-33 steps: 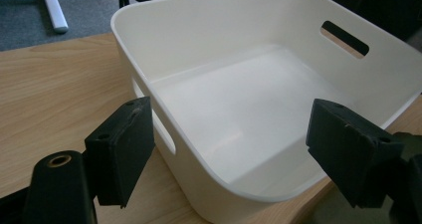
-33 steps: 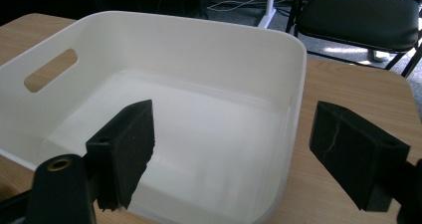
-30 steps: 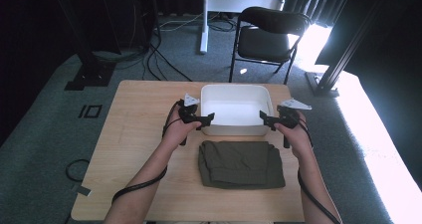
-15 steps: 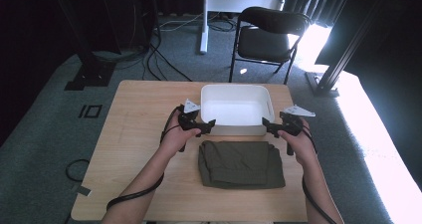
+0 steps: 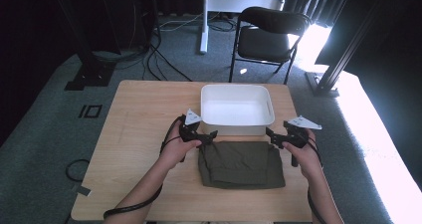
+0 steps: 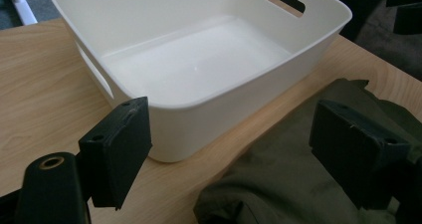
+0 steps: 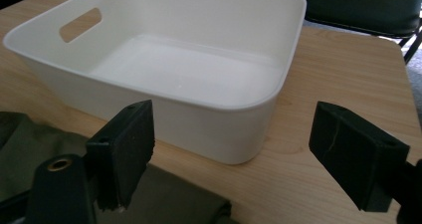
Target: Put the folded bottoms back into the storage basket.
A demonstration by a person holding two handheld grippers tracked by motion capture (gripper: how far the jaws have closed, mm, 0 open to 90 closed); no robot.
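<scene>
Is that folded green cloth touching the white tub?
Apart. The left gripper view shows a strip of bare table between the green cloth and the white tub; the right gripper view shows the same gap.

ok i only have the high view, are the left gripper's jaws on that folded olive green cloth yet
observer: No. The left gripper is open, its jaws have just been opening, and nothing is between them. The folded olive green cloth shows behind one jaw.
operator: and the right one
observer: The right gripper is open and empty too, facing a corner of the white plastic tub.
operator: anything in the tub
observer: Nothing. Its floor is bare, with a slot handle cut in the end wall.
</scene>
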